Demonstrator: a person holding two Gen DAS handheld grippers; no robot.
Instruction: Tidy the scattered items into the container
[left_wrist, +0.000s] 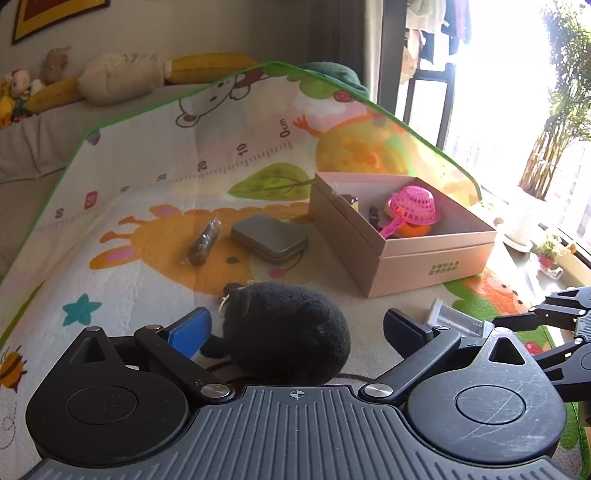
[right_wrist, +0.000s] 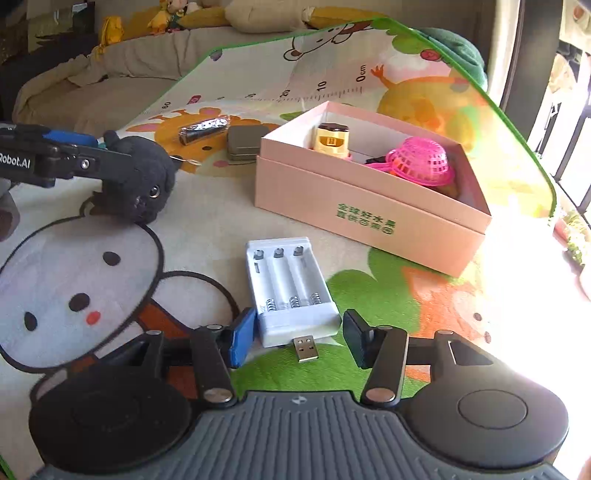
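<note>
A black plush toy (left_wrist: 284, 332) lies on the play mat between the open fingers of my left gripper (left_wrist: 295, 330); it also shows in the right wrist view (right_wrist: 138, 177). A white battery charger (right_wrist: 290, 288) with a USB plug lies between the open fingers of my right gripper (right_wrist: 299, 338). The pink cardboard box (right_wrist: 369, 206) holds a pink toy basket (right_wrist: 421, 160) and a yellow item (right_wrist: 330, 138). A grey tin (left_wrist: 269, 238) and a dark wrapped stick (left_wrist: 205, 242) lie on the mat left of the box (left_wrist: 417, 262).
The cartoon play mat (left_wrist: 147, 206) covers a raised surface with green edging. Stuffed toys and cushions (left_wrist: 122, 75) line the back. Potted plants (left_wrist: 548, 254) and a bright window stand to the right.
</note>
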